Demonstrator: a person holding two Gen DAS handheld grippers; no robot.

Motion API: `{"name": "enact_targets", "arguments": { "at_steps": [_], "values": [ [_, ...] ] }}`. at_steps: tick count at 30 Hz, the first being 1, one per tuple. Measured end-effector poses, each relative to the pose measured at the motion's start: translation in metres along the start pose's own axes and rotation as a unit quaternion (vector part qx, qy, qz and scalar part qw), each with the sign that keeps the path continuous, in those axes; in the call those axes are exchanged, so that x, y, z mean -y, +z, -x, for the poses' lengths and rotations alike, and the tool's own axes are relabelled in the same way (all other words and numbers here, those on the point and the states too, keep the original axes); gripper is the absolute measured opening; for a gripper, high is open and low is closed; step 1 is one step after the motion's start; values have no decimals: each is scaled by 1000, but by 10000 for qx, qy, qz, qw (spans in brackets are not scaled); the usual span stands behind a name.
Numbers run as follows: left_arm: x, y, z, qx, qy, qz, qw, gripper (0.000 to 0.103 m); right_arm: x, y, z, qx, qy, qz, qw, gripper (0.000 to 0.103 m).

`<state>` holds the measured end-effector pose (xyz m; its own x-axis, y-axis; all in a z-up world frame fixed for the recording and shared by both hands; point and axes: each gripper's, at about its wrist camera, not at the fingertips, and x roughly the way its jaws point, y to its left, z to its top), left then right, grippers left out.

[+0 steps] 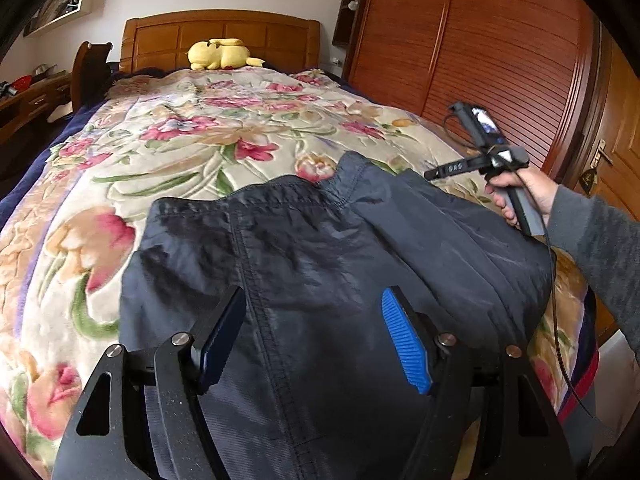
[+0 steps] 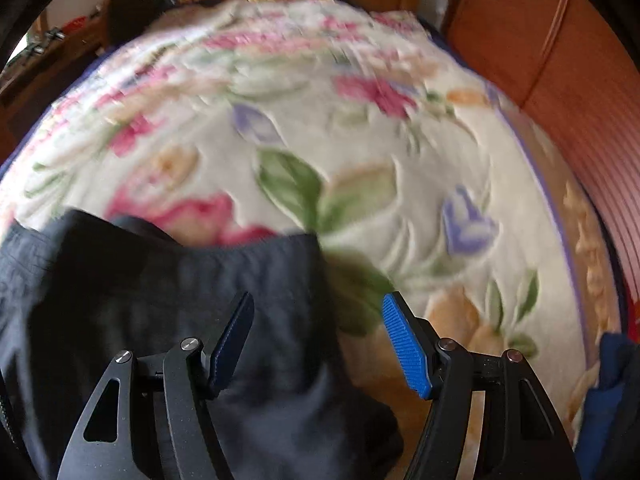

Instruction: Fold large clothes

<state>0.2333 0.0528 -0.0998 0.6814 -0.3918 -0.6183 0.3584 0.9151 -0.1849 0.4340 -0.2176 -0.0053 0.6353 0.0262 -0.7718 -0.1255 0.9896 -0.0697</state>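
**On the flowered bed, a dark jacket awaits its fold**

Ahead of my left gripper (image 1: 314, 340), jaws spread and empty, lies the dark navy, thin, crinkled nylon jacket (image 1: 320, 240) on the cream floral quilted bedspread (image 1: 180, 140). My right gripper (image 2: 318, 340), likewise agape with nothing between its pads, hangs over the garment's right edge. Stitched seams cross its faintly shiny cloth. It looks light, limp and slippery; I would pinch a hem or seam.

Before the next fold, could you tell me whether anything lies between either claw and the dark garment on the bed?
Nothing visible does. The left claw hangs open directly over the dark garment, and the right claw is open above its edge, with only the floral blanket beyond.
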Motion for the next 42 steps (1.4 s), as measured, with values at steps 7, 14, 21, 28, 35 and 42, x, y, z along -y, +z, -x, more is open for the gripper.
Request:
{"name": "enact_targets", "arguments": {
  "at_steps": [7,14,21,28,35,42],
  "values": [
    [2,0,-5,-68,0,-22,10000,72,18,0,-36,-264,237,-266,9990,68],
    [0,-1,-7,-86,2,0,10000,72,5,6,-31,100,578,295,9978,7],
    [2,-1,-6,-56,-36,-40,10000,72,42,15,-16,428,-255,-491,9976,5],
    [13,-1,-2,0,-126,-122,9998,72,34,-5,25,604,-32,-400,9974,51],
    [30,-3,-1,21,-245,-243,9994,72,13,-75,76,656,393,88,9970,64],
    [44,-7,-2,-7,-334,-373,9987,72,10,-131,117,796,603,299,9946,64]
  ]
}}
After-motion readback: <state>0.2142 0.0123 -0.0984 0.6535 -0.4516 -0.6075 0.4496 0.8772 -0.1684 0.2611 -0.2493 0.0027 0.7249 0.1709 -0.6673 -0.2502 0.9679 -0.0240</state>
